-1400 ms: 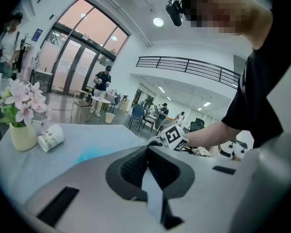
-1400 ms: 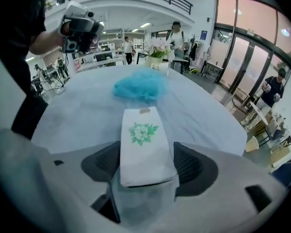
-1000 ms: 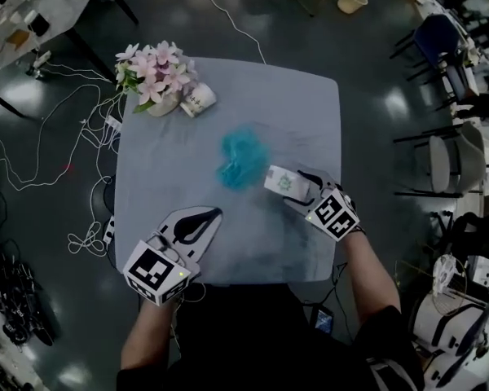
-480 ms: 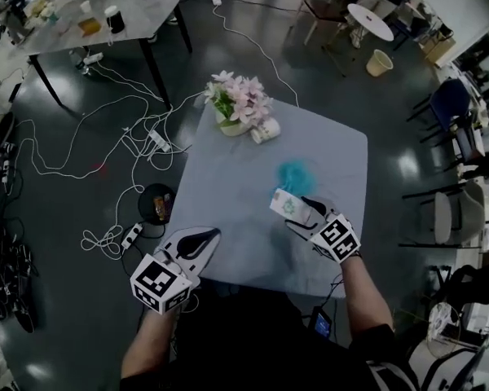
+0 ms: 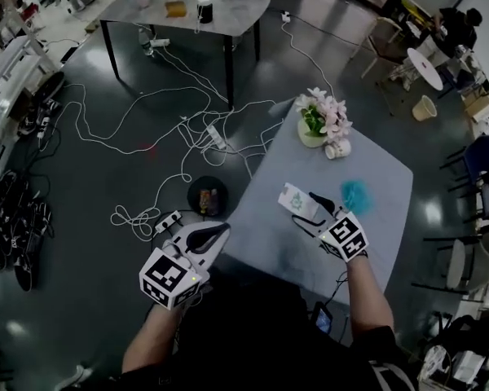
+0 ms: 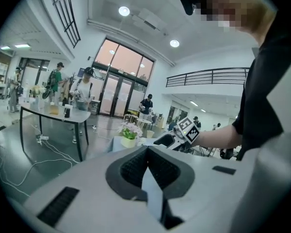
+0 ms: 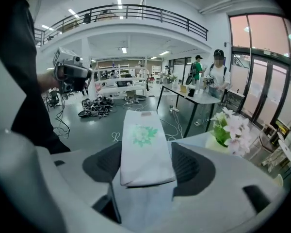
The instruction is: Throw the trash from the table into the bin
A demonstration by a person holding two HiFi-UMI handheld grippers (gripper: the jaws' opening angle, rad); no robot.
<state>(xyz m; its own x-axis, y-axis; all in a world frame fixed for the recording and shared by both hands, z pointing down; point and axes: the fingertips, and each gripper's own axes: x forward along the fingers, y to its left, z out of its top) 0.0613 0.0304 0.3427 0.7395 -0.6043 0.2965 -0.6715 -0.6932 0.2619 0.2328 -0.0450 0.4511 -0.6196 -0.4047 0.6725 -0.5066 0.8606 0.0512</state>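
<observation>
A white tissue packet (image 5: 297, 201) with a green flower print (image 7: 143, 138) is clamped in my right gripper (image 5: 310, 210), held above the left part of the grey table (image 5: 269, 235). A blue crumpled scrap (image 5: 355, 194) lies on the table just right of that gripper. On the floor left of the table stands a round black bin (image 5: 207, 195) with some items inside. My left gripper (image 5: 215, 234) is shut and empty, hanging beyond the table's left corner over the floor. In the left gripper view its jaws (image 6: 147, 165) are pressed together.
A vase of pink flowers (image 5: 323, 121) and a tipped paper cup (image 5: 338, 148) sit at the table's far end. White cables and a power strip (image 5: 169, 221) sprawl over the floor by the bin. A second table (image 5: 187, 6) stands beyond; chairs and a beige bin (image 5: 425, 107) are at right.
The head view has swung left: the table slid to the right of the frame and the floor with the black bin appeared. The right gripper keeps the packet, now off the table.
</observation>
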